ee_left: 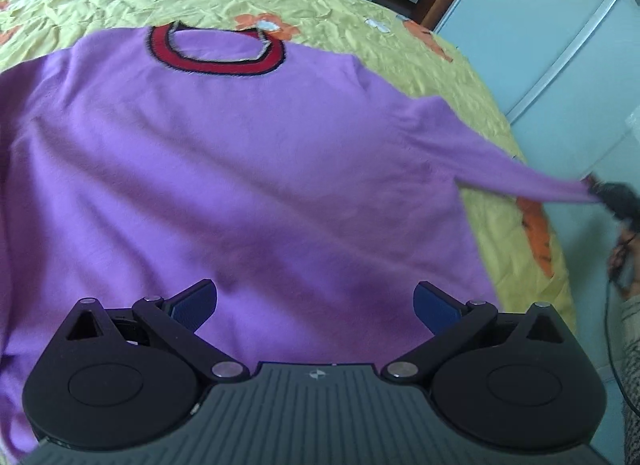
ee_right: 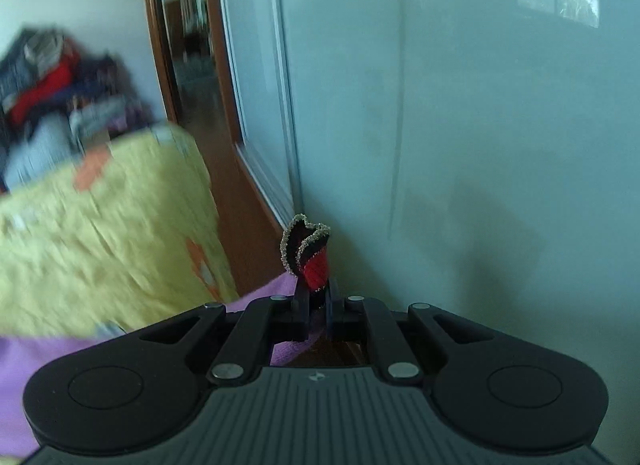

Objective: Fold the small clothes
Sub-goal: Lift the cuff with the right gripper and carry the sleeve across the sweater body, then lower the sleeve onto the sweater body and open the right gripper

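A purple sweater (ee_left: 240, 169) with a red and black collar (ee_left: 216, 51) lies spread flat on the yellow floral bedspread (ee_left: 280, 5). My left gripper (ee_left: 315, 307) hovers over the sweater's lower part, jaws wide open, nothing between its blue pads (ee_left: 194, 305). The sweater's right sleeve (ee_left: 520, 173) stretches out past the bed's edge to my right gripper (ee_left: 616, 201), seen small and blurred there. In the right wrist view my right gripper (ee_right: 316, 301) is shut on the sleeve's red and black cuff (ee_right: 310, 257), which sticks up between the fingers; purple fabric (ee_right: 280, 289) trails back toward the bed.
A pale wardrobe door (ee_right: 460, 125) stands right in front of the right gripper, with a wooden door frame (ee_right: 172, 65) beside it. A pile of clothes (ee_right: 52, 81) sits beyond the bed's far end. A person's patterned sleeve (ee_left: 632, 345) shows at the right edge.
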The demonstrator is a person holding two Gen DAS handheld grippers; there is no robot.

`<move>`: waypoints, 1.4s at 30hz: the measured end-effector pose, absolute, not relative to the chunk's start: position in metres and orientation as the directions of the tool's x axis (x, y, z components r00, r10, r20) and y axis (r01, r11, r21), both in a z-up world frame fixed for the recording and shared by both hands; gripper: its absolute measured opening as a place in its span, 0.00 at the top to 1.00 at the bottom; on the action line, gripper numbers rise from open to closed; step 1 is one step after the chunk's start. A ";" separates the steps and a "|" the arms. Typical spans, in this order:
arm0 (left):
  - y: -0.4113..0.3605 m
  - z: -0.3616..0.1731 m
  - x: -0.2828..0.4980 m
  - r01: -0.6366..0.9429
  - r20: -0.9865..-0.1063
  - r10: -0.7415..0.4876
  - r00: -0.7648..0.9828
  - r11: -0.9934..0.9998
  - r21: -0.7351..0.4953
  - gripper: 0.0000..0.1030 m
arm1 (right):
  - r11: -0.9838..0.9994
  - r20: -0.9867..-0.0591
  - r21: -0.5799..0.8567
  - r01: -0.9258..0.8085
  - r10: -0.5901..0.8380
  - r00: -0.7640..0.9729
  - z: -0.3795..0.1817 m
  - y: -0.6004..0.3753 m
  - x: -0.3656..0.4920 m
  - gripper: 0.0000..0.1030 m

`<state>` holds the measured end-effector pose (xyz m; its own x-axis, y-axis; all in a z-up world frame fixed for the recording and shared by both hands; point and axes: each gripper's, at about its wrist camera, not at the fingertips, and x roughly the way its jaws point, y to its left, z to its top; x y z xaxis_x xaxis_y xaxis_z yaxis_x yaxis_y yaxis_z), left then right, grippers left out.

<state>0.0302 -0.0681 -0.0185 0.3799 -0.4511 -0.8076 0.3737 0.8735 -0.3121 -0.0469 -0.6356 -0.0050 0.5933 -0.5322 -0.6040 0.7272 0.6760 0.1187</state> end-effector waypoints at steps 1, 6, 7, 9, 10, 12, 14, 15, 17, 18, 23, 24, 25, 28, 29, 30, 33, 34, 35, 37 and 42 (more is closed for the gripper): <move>-0.064 -0.021 0.029 0.371 -0.809 -0.452 0.375 0.873 -0.316 0.00 | 0.677 -0.575 0.126 0.725 -0.546 0.610 0.003 -0.626 -0.053 0.93; -0.057 -0.038 0.024 0.396 -0.833 -0.459 0.310 0.859 -0.325 0.00 | 0.766 -0.487 0.175 0.619 -0.479 0.730 0.033 -0.570 -0.062 0.93; -0.059 -0.040 0.020 0.422 -0.837 -0.455 0.304 0.852 -0.310 0.00 | 0.789 -0.475 0.175 0.589 -0.456 0.753 0.038 -0.554 -0.056 0.93; -0.065 -0.040 0.008 0.485 -0.845 -0.435 0.312 0.837 -0.252 0.00 | 0.835 -0.457 0.190 0.516 -0.390 0.800 0.048 -0.521 -0.041 0.93; -0.067 -0.041 0.002 0.515 -0.849 -0.428 0.310 0.826 -0.228 0.00 | 0.862 -0.452 0.193 0.468 -0.346 0.822 0.053 -0.502 -0.028 0.93; -0.067 -0.042 -0.008 0.552 -0.853 -0.425 0.302 0.808 -0.207 0.00 | 0.897 -0.437 0.208 0.389 -0.271 0.858 0.060 -0.465 -0.006 0.93; -0.065 -0.042 -0.019 0.581 -0.853 -0.431 0.296 0.790 -0.198 0.00 | 0.927 -0.439 0.236 0.292 -0.166 0.883 0.064 -0.424 0.020 0.93; -0.062 -0.042 -0.023 0.591 -0.852 -0.432 0.296 0.783 -0.192 0.00 | 0.937 -0.438 0.243 0.252 -0.125 0.890 0.063 -0.405 0.031 0.93; -0.055 -0.043 -0.030 0.600 -0.849 -0.435 0.298 0.777 -0.188 0.00 | 0.956 -0.448 0.250 0.154 -0.026 0.894 0.061 -0.359 0.055 0.93; -0.050 -0.042 -0.031 0.598 -0.849 -0.439 0.294 0.778 -0.195 0.00 | 0.959 -0.455 0.260 0.110 0.022 0.890 0.062 -0.337 0.063 0.93; -0.021 -0.042 -0.027 0.541 -0.856 -0.416 0.306 0.816 -0.203 0.00 | 0.955 -0.504 0.286 -0.082 0.223 0.834 0.047 -0.241 0.093 0.93; -0.014 -0.043 -0.025 0.519 -0.863 -0.393 0.317 0.833 -0.189 0.00 | 0.952 -0.514 0.289 -0.104 0.246 0.822 0.045 -0.227 0.096 0.93; -0.005 -0.044 -0.024 0.493 -0.871 -0.358 0.336 0.855 -0.161 0.00 | 0.947 -0.529 0.295 -0.129 0.274 0.803 0.040 -0.211 0.104 0.93; 0.021 -0.046 -0.022 0.427 -0.880 -0.279 0.383 0.899 -0.099 0.00 | 0.928 -0.550 0.323 -0.185 0.343 0.762 0.030 -0.175 0.109 0.93; 0.030 -0.046 -0.021 0.400 -0.881 -0.261 0.394 0.912 -0.092 0.00 | 0.925 -0.558 0.321 -0.201 0.356 0.750 0.027 -0.166 0.112 0.93; 0.039 -0.047 -0.019 0.370 -0.882 -0.243 0.403 0.925 -0.086 0.00 | 0.923 -0.565 0.320 -0.212 0.366 0.740 0.023 -0.157 0.114 0.93; 0.063 -0.043 -0.012 0.248 -0.880 -0.208 0.428 0.963 -0.107 0.00 | 0.915 -0.589 0.323 -0.243 0.395 0.705 0.009 -0.136 0.118 0.93; 0.071 -0.042 -0.010 0.207 -0.880 -0.203 0.429 0.971 -0.123 0.00 | 0.916 -0.594 0.314 -0.249 0.394 0.701 0.008 -0.131 0.118 0.93; 0.078 -0.041 -0.006 0.160 -0.885 -0.188 0.427 0.978 -0.131 0.00 | 0.919 -0.600 0.307 -0.249 0.390 0.699 0.004 -0.128 0.119 0.93; 0.094 -0.043 0.001 0.070 -0.892 -0.181 0.414 0.983 -0.167 0.00 | 0.917 -0.610 0.320 -0.239 0.392 0.689 -0.003 -0.130 0.121 0.92; 0.111 -0.035 0.007 -0.023 -0.885 -0.150 0.440 0.984 -0.178 0.00 | 0.917 -0.617 0.319 -0.240 0.393 0.682 -0.004 -0.127 0.118 0.92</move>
<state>0.0072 0.1106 -0.0354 0.4404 -0.1498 -0.8852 -0.0227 0.9838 -0.1778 0.1181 -0.1272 -0.0040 0.6820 0.3929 -0.6169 -0.2399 0.9170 0.3187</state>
